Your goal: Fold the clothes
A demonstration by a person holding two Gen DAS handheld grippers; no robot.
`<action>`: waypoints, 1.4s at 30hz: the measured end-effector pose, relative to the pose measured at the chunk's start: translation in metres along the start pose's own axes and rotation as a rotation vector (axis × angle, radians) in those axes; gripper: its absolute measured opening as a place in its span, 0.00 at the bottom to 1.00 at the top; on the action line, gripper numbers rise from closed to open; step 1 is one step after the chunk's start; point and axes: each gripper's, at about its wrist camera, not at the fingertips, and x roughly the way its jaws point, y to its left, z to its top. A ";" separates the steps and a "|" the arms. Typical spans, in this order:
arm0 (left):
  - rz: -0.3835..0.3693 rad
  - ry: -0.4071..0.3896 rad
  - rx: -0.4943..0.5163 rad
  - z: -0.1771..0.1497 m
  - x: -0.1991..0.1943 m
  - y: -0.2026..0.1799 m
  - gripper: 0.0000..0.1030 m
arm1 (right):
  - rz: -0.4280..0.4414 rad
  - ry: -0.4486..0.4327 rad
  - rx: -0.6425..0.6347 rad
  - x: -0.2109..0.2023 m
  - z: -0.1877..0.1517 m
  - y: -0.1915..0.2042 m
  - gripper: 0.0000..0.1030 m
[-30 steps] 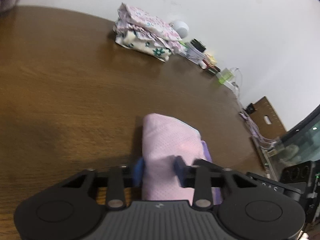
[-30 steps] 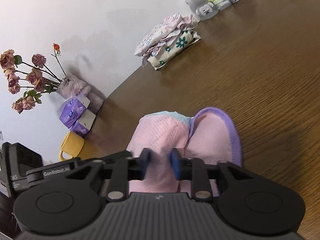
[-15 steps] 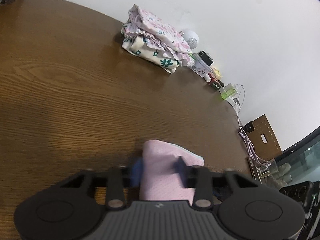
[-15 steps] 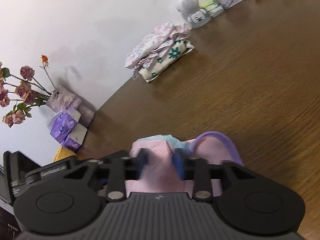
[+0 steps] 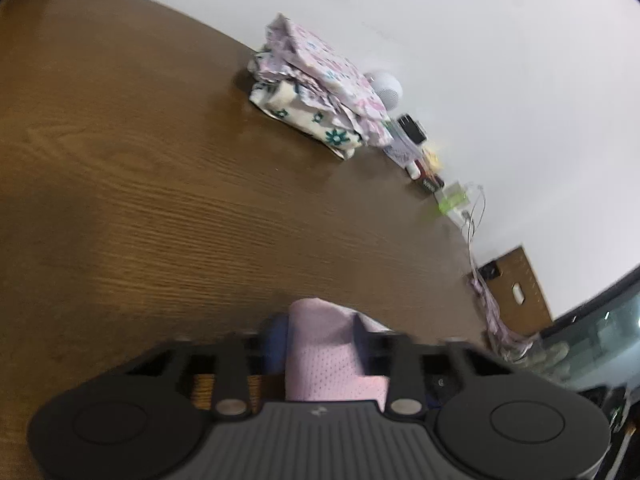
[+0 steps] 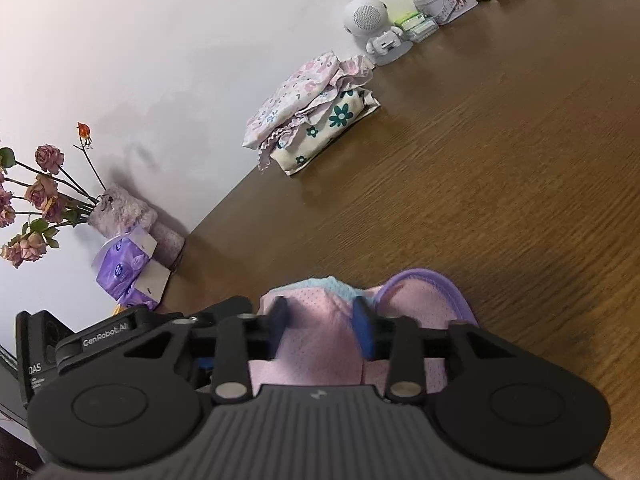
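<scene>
Pink mesh garment [image 6: 316,320] with purple trim lies low in both frames on the brown wooden surface [image 6: 500,168]. The left tongs [image 5: 320,330] are closing on a pink fold between their jaws; the right tongs [image 6: 320,316] are clenched on the cloth. A folded floral pile [image 6: 312,116] sits further up. Uneven pulls could slip the thin fabric loose, undoing the fold.
</scene>
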 end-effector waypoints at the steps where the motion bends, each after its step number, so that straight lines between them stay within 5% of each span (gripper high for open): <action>1: -0.004 0.001 0.006 -0.001 -0.001 -0.001 0.21 | 0.006 0.010 0.002 0.002 0.000 0.000 0.17; 3: -0.014 -0.001 0.003 -0.005 -0.006 0.000 0.32 | 0.011 0.007 0.007 -0.001 -0.002 0.001 0.19; 5: -0.014 -0.009 -0.001 -0.009 -0.016 0.001 0.57 | 0.019 -0.002 0.024 -0.008 -0.003 0.000 0.31; 6: -0.008 -0.012 0.004 -0.012 -0.021 0.001 0.57 | 0.022 -0.006 0.028 -0.012 -0.005 -0.002 0.38; 12: 0.033 0.018 0.050 -0.031 -0.031 -0.003 0.56 | -0.002 0.015 -0.042 -0.031 -0.024 0.003 0.38; 13: 0.033 0.021 0.059 -0.033 -0.030 -0.004 0.52 | -0.001 0.025 -0.049 -0.031 -0.027 0.004 0.38; 14: 0.034 0.025 0.067 -0.036 -0.029 -0.005 0.35 | -0.001 0.029 -0.057 -0.030 -0.029 0.006 0.38; 16: 0.033 0.028 0.099 -0.041 -0.029 -0.009 0.26 | 0.001 0.034 -0.067 -0.027 -0.033 0.010 0.17; 18: 0.036 0.021 0.111 -0.045 -0.032 -0.012 0.27 | 0.001 0.035 -0.076 -0.027 -0.035 0.013 0.17; 20: 0.027 0.021 0.084 -0.048 -0.037 -0.009 0.50 | 0.003 0.031 -0.073 -0.029 -0.036 0.013 0.18; 23: 0.021 0.015 0.078 -0.054 -0.048 -0.007 0.56 | 0.006 0.024 -0.052 -0.040 -0.037 0.009 0.38; 30: 0.011 0.032 0.078 -0.072 -0.058 -0.006 0.53 | -0.012 0.026 -0.136 -0.064 -0.056 0.019 0.39; 33: 0.005 0.044 0.108 -0.077 -0.057 -0.010 0.30 | -0.015 0.043 -0.155 -0.060 -0.062 0.023 0.30; 34: 0.001 0.044 0.115 -0.079 -0.058 -0.011 0.29 | -0.008 0.051 -0.153 -0.058 -0.063 0.024 0.19; 36: -0.003 0.032 0.109 -0.081 -0.062 -0.009 0.30 | 0.004 0.061 -0.162 -0.057 -0.066 0.027 0.16; 38: -0.012 0.023 0.093 -0.082 -0.066 -0.005 0.45 | 0.007 0.055 -0.167 -0.060 -0.068 0.028 0.16; 42: -0.022 0.008 0.063 -0.085 -0.074 0.002 0.54 | -0.005 0.041 -0.135 -0.070 -0.070 0.021 0.44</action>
